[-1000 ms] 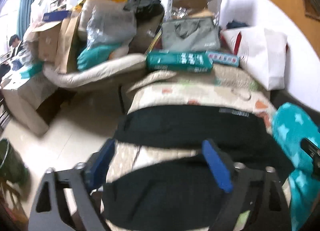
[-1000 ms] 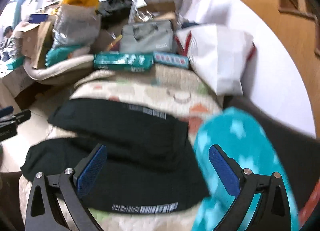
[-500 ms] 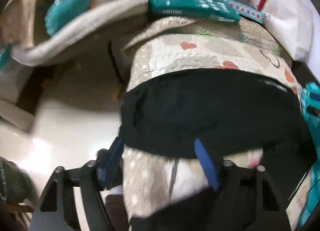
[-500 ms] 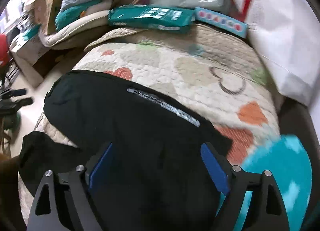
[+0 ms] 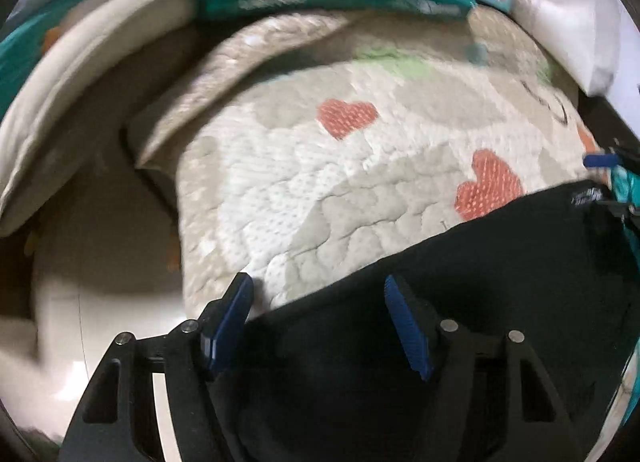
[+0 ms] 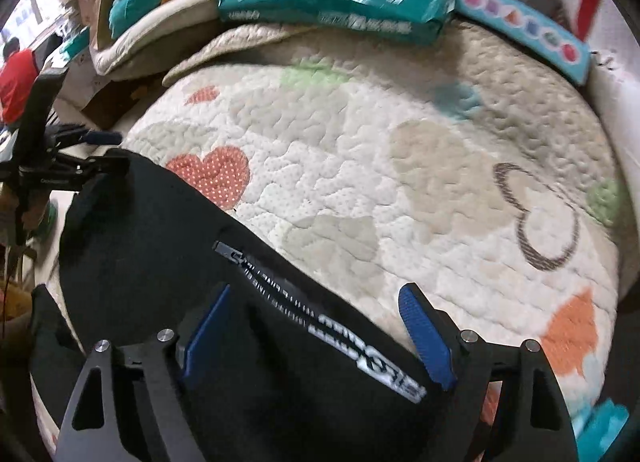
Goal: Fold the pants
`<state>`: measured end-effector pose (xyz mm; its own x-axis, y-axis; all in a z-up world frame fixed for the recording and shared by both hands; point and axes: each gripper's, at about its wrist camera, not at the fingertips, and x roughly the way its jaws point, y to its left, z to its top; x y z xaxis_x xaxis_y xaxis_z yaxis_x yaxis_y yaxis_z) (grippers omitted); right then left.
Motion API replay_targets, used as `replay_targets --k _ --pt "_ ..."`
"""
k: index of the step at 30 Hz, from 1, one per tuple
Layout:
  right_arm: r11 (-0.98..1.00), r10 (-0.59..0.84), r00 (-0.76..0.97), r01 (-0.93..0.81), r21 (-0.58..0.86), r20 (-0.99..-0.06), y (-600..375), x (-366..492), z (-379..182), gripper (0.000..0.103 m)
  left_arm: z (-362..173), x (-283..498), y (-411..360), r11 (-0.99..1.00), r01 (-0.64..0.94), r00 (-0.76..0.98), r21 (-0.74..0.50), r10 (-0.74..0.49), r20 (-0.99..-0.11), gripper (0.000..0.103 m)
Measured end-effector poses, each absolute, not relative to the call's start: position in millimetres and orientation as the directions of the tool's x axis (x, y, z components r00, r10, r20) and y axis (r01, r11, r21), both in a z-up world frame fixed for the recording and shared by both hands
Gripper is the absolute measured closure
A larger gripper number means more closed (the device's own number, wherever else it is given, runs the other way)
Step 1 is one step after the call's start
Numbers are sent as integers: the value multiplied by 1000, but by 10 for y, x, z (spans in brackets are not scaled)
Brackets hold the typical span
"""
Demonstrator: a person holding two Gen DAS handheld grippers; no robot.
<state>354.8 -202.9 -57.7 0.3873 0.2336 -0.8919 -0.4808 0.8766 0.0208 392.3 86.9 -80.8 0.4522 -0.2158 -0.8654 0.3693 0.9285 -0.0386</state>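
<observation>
1 black pants (image 6: 168, 246) on 1 quilt (image 6: 400, 166), 2 claws, left claw (image 5: 320, 326) and right claw (image 6: 316, 338), agape, gripping nothing, just narrowed.

Both grippers tilted steeply down, fingers spread.

The left gripper (image 5: 320, 326) points steeply downward, its two black arms splayed with a wide gap between the blue-padded fingers (image 5: 406, 326); the jaws have just been opening a little after narrowing, and the pads press on nothing, though dark cloth lies in the gap between them. The right gripper (image 6: 320, 336) tilts down at a similar angle, its blue fingers (image 6: 426, 336) spread still wider, with dark cloth in the gap and neither pad pinching it. From the right wrist view the left gripper (image 6: 96, 152) shows at the far left edge, seen side-on, its fingers apart.
</observation>
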Motion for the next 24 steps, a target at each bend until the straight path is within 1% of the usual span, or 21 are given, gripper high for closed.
replay_targets --k 2,4,7,8,9,10,11,12,13,14,16,17,20,21,24 --pt "863 216 362 -505 5 -907 -1965 3607 -685 15 -829 3977 894 918 395 452 -33 -226 -863 18" --pt "849 203 339 -528 -8 -919 -1905 3638 -779 16 -848 4028 940 911 408 432 -56 -247 -868 16" --pt "844 214 334 -536 2 -918 -1859 3657 -822 16 -868 3999 939 912 407 434 -62 -252 -865 17" --pt "845 220 336 -534 7 -916 -1853 3656 -820 17 -863 3970 929 909 411 437 -67 -260 -861 27" --pt "845 226 338 -535 11 -914 -1852 3644 -815 22 -855 3943 921 905 418 439 -75 -274 -855 33" --pt "845 231 341 -535 13 -911 -1852 3626 -803 30 -835 3909 906 901 426 443 -77 -282 -851 50" --pt "843 240 340 -537 22 -909 -1846 3611 -790 37 -805 3861 881 895 440 448 -73 -289 -846 61" --pt "846 244 343 -533 26 -907 -1860 3597 -767 44 -786 3829 850 893 447 454 -59 -283 -845 76" --pt "849 247 347 -527 29 -905 -1875 3577 -739 52 -772 3794 828 885 460 445 -62 -291 -847 95" --pt "852 251 349 -522 35 -903 -1891 3558 -712 55 -751 3749 806 886 460 450 -51 -282 -847 96" --pt "866 243 370 -499 29 -897 -1930 3522 -639 75 -723 3658 748 888 459 474 -7 -251 -844 97" --pt "873 232 385 -487 17 -893 -1936 3503 -601 80 -709 3610 717 890 457 487 15 -236 -841 97" --pt "884 231 400 -467 20 -887 -1951 3388 -480 89 -656 3476 688 898 438 513 40 -213 -832 97" --pt "881 242 391 -471 32 -888 -1934 3333 -452 95 -637 3445 685 901 431 519 40 -212 -828 97" --pt "873 228 400 -487 5 -887 -1838 3153 -379 97 -545 3260 741 910 414 540 36 -214 -814 97"
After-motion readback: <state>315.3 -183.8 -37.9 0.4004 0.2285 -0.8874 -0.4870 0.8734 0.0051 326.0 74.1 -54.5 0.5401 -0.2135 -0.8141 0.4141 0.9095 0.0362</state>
